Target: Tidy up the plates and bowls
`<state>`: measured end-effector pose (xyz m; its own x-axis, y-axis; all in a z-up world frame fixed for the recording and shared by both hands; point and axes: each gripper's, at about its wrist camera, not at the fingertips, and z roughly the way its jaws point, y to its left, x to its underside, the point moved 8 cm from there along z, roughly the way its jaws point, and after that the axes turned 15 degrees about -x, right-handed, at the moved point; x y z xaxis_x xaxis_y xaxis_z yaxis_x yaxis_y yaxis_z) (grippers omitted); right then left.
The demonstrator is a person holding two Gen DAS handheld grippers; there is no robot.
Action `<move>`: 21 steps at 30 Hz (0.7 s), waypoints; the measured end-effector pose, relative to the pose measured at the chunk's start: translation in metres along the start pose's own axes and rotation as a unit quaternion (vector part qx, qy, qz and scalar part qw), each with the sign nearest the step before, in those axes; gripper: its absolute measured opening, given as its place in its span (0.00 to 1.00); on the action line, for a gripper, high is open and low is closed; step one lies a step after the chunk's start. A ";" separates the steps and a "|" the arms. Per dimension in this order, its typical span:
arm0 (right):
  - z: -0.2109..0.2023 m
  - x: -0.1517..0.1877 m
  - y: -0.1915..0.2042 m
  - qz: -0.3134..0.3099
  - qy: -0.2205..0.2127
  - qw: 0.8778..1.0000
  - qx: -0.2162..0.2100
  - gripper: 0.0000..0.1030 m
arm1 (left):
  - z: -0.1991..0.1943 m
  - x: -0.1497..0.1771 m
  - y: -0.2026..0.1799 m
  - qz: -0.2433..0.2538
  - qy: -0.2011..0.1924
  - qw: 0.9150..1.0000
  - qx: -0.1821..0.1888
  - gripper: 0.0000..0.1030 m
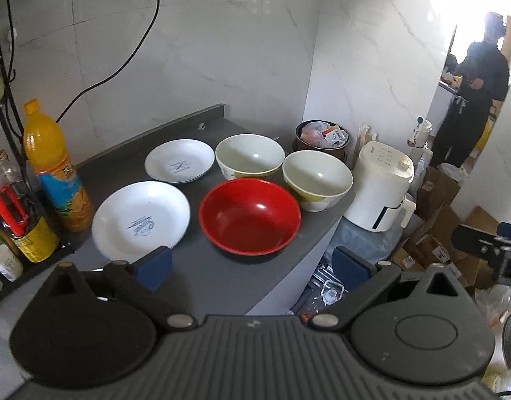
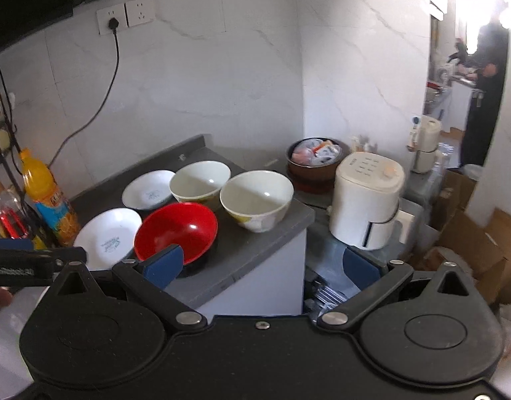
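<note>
The red bowl (image 1: 250,215) serves as the landmark on the grey countertop (image 1: 215,276). The left gripper (image 1: 252,263) hovers just short of it, jaws spread wide and empty; the bowl lies ahead of the gap between the blue pads (image 1: 155,266), apart from both. The right gripper (image 2: 262,263) is likewise released, holding nothing, with the red bowl (image 2: 177,231) ahead of its left pad, whether touching I cannot tell.

Three bowls in all: the red one, plus two cream bowls, one (image 1: 249,156) directly behind it and one (image 1: 317,178) behind and to its right, at the counter's edge. Two white plates: one (image 1: 140,220) just left of the red bowl, one (image 1: 179,160) behind and left of it. One orange juice bottle (image 1: 52,166) stands further left, beyond the nearer plate. One white air fryer (image 1: 382,188) sits off the counter, right of the red bowl.
</note>
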<state>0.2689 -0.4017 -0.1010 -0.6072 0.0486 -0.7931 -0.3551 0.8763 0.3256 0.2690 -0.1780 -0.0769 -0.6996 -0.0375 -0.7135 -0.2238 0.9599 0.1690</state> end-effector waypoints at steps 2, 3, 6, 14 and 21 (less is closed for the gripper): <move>0.002 -0.006 -0.009 -0.005 0.001 1.000 -0.017 1.00 | 0.004 -0.003 -0.011 -0.004 -0.001 1.000 -0.006 0.99; 0.005 -0.008 -0.013 -0.013 0.004 1.000 -0.022 1.00 | 0.006 -0.004 -0.015 -0.006 0.001 1.000 -0.009 0.98; 0.014 -0.012 -0.021 -0.027 0.011 0.999 -0.034 1.00 | 0.013 -0.008 -0.026 -0.018 0.012 1.000 -0.013 0.98; 0.043 -0.017 -0.046 0.001 0.020 0.998 -0.061 1.00 | 0.042 -0.036 -0.040 -0.037 0.021 0.999 -0.023 0.96; 0.075 -0.022 -0.065 0.033 0.023 0.998 -0.048 0.97 | 0.089 -0.066 -0.053 -0.020 0.020 1.000 0.005 0.87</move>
<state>0.3587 -0.4233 -0.1436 -0.6629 0.0812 -0.7443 -0.3778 0.8220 0.4262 0.3871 -0.2013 -0.0989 -0.7165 -0.0862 -0.6923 -0.2457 0.9599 0.1348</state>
